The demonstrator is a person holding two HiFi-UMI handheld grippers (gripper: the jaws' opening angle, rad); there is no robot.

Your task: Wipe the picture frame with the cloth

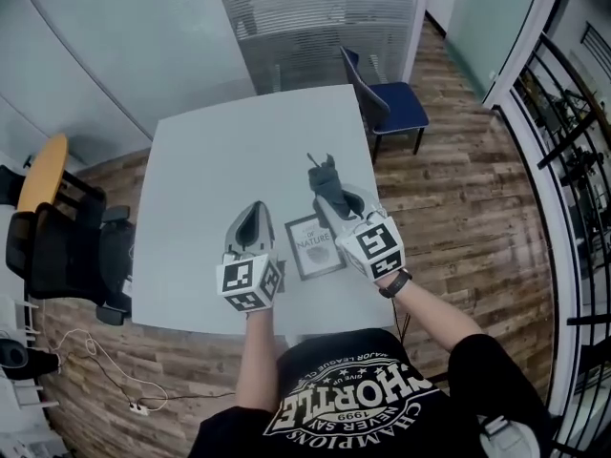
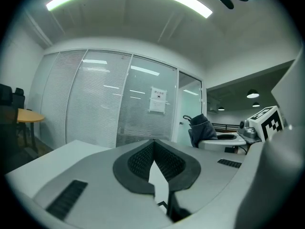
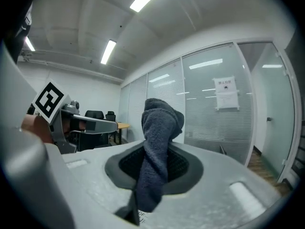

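Near the front edge of the white square table (image 1: 239,151), lying flat: small dark-rimmed picture frame (image 1: 307,251). Just left of it, jaws pressed together on nothing: left gripper (image 2: 153,147). Over its far right corner, clamped on dark grey terry cloth (image 3: 159,128): right gripper (image 3: 155,163).

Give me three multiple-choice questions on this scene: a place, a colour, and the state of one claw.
1. The picture frame lies: A on the floor; B on the white table, between left claw and right claw; C on a shelf.
2. The cloth is: A dark grey; B yellow; C red.
3. The right claw is: A open; B shut on the cloth; C shut on the frame.
1 B, seen in head view; 2 A, dark grey in the right gripper view; 3 B, cloth pinched between its jaws.
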